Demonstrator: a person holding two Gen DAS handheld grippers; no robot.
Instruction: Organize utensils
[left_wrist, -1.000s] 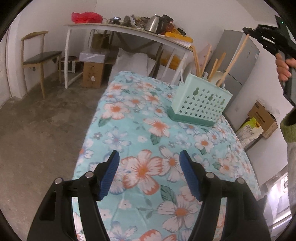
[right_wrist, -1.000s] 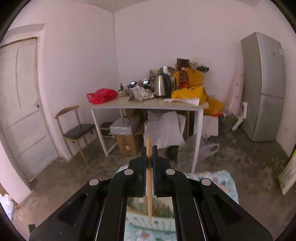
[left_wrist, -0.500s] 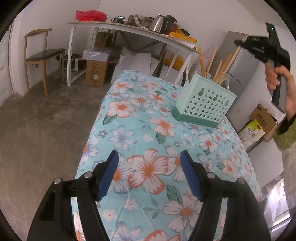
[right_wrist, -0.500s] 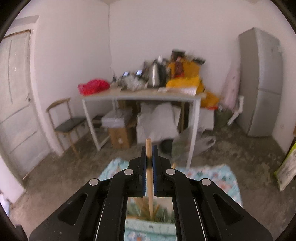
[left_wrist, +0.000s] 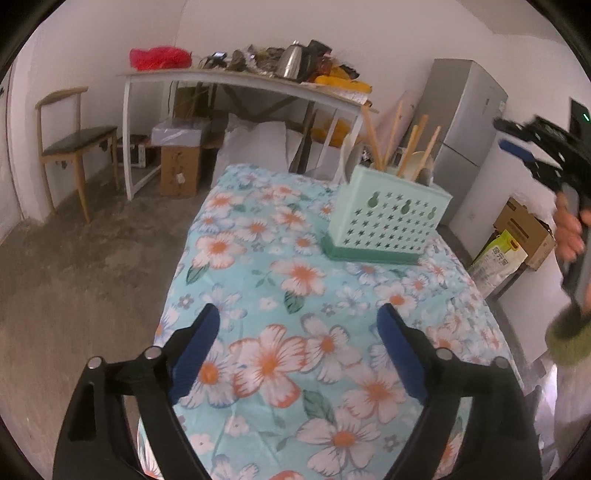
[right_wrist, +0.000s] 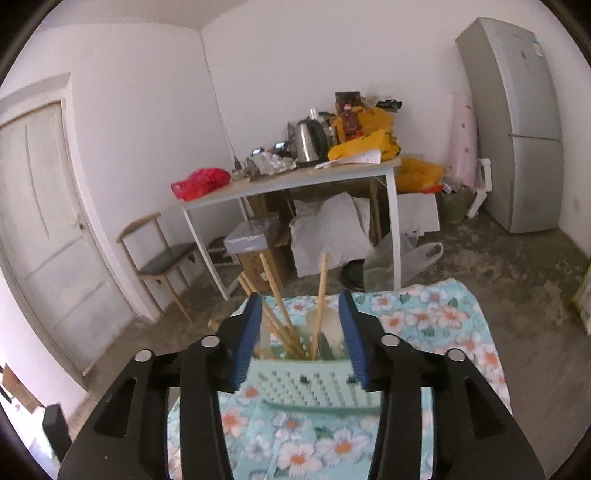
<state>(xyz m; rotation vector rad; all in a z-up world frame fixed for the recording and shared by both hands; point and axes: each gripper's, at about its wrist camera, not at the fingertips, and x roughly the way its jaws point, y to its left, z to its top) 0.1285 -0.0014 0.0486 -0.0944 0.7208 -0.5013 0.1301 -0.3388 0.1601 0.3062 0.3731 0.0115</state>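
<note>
No brand or writing can be read anywhere: the print on the green-and-yellow bag (left_wrist: 499, 254) at 3 o'clock in the left wrist view and the label on the fridge (right_wrist: 517, 122) door are too blurred.

In the left wrist view, from left to right: the chair (left_wrist: 70, 147), the white side bench (left_wrist: 236, 79) with the kettle (left_wrist: 291, 64), then the mint utensil holder (left_wrist: 388, 218) standing upright on the flowered bench (left_wrist: 258, 280) at about 1 o'clock, with wooden utensils (left_wrist: 410, 151) and a pale spoon leaning inside it. The left claw (left_wrist: 298, 332) hangs over bare cloth at 6 o'clock, released and still widening, with nothing between its blue pads; a second ago they stood closer together. At 3 o'clock the right claw (left_wrist: 517, 144) is held in a hand (left_wrist: 570, 232) beside the holder; earlier it was higher, clamped on a wooden stick.

In the right wrist view the right claw (right_wrist: 301, 334) has let that stick go: its jaws are opening and empty, framing the holder at 6 o'clock, where the stick (right_wrist: 319, 299) now stands among the others.
</note>
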